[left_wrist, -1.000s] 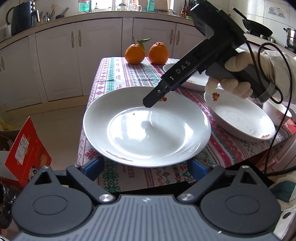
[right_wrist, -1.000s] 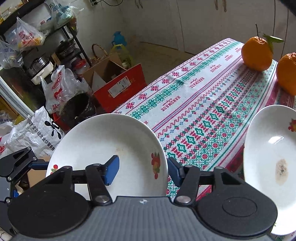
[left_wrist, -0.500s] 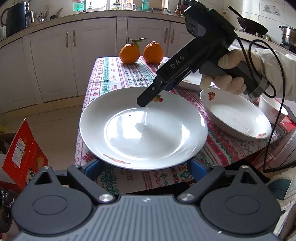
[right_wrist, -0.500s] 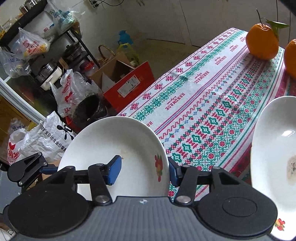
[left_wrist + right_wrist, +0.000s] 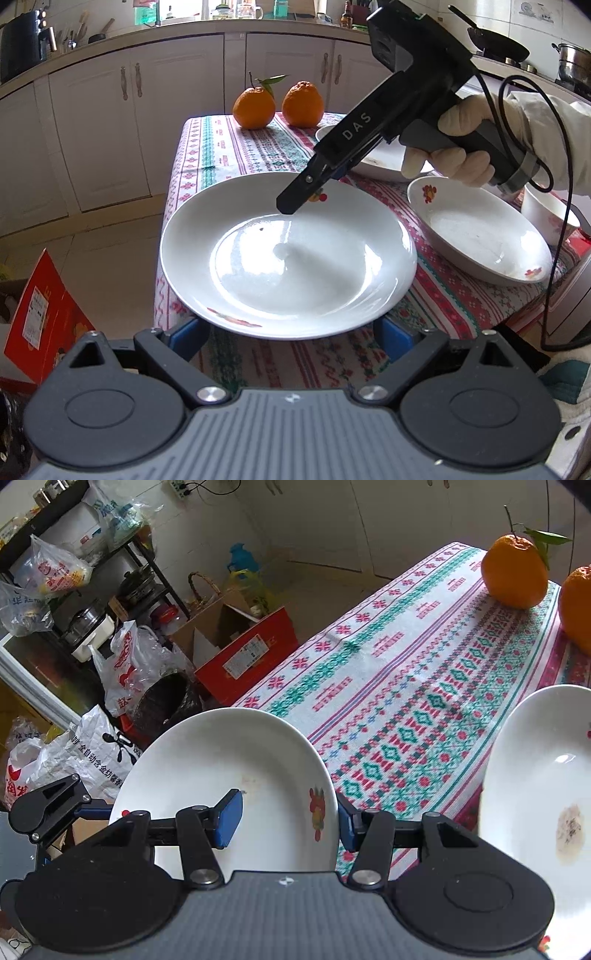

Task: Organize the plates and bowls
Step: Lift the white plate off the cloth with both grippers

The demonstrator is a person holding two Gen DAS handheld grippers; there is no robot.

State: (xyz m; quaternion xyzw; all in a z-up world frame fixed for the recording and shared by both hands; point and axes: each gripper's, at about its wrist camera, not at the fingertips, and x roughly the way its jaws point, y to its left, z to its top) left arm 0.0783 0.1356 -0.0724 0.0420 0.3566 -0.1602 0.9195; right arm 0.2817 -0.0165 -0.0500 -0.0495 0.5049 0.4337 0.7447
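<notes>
Right hand-held gripper [image 5: 288,825] clamped on far rim of round white ceramic plate w/ fruit print [image 5: 288,258], at near-left table [image 5: 221,155] edge. Left hand-held gripper [image 5: 291,334] jaws wide apart around plate's near rim, contact unclear.

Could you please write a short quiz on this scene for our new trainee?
1. True or false: the right tool is shut on the rim of the large plate.
2. How many oranges stand on the tablecloth? A: one. B: two. C: three.
3. Fill in: the open box beyond the tablecloth's edge is ___ in colour.

Key: 1 true; 2 B; 3 red.
</notes>
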